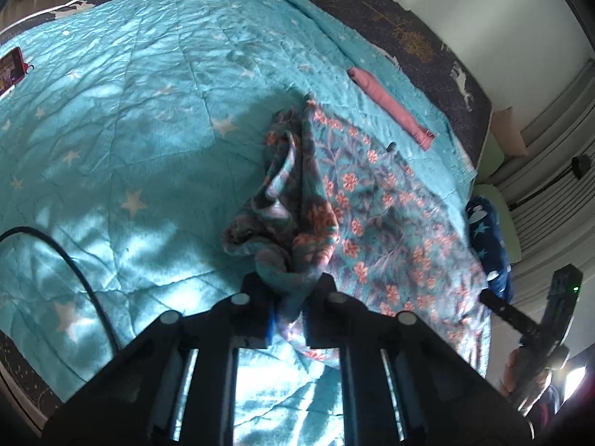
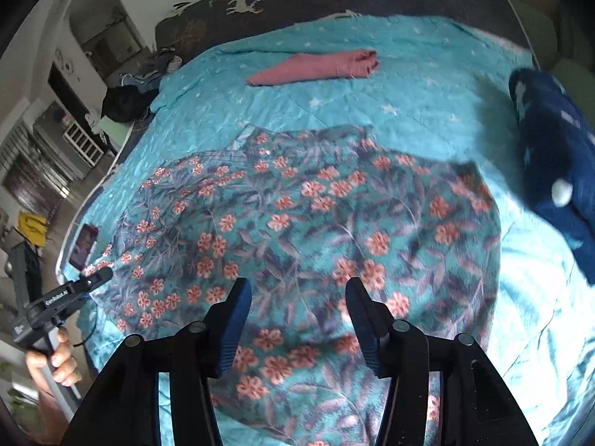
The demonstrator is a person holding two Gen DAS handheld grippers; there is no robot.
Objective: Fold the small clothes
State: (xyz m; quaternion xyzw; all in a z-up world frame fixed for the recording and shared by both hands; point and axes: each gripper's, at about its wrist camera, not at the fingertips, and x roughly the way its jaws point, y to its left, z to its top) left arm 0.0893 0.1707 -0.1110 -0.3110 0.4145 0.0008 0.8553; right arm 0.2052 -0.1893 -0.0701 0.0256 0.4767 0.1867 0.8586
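Teal floral garment spread flat on the bed, one edge bunched up.

Phone cut by left edge; garment near hem hidden behind right gripper; toy blurred.
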